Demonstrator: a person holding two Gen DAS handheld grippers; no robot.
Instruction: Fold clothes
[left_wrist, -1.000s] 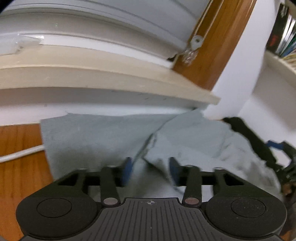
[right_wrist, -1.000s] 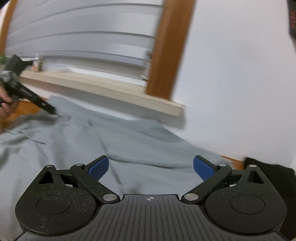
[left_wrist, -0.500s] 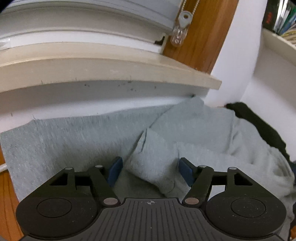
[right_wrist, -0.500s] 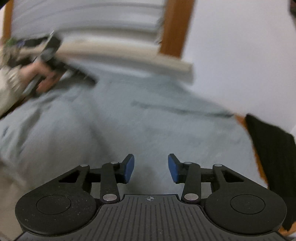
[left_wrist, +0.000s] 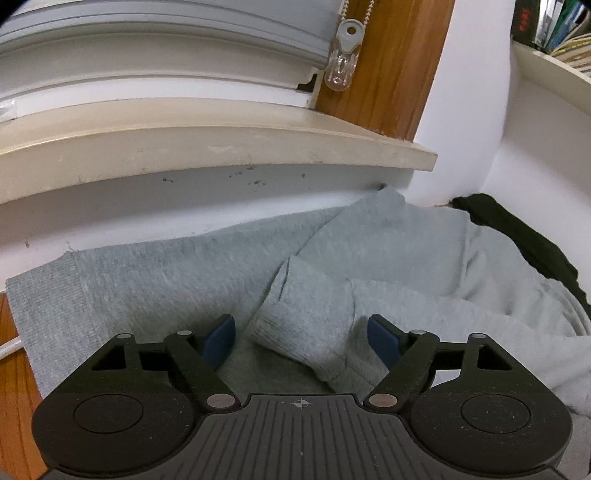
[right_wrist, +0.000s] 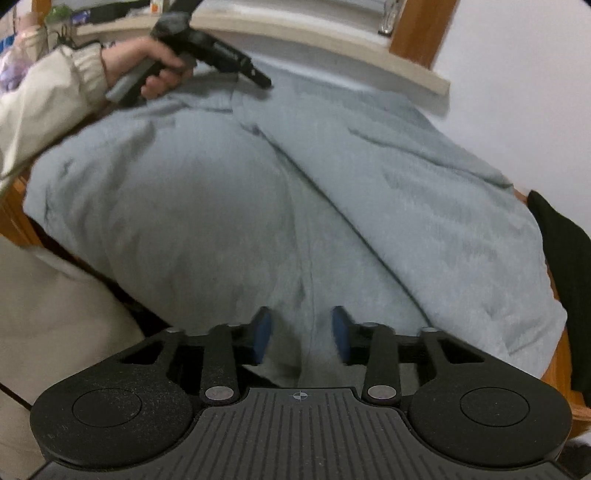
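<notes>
Two grippers on one grey sweatshirt (right_wrist: 295, 177), spread over the wooden counter (right_wrist: 561, 369) from front edge to the back wall under the windowsill (left_wrist: 221, 144). Left gripper (left_wrist: 301, 338) fingers opening, released, sleeve cuff (left_wrist: 306, 332) lying loose between them. Right gripper (right_wrist: 301, 334) fingers closing around a fabric ridge at the front edge, not yet pinching. Risk: thin bite, only the top layer caught, so the fold drags crooked; black cloth (right_wrist: 561, 266) at the right edge may snag.
</notes>
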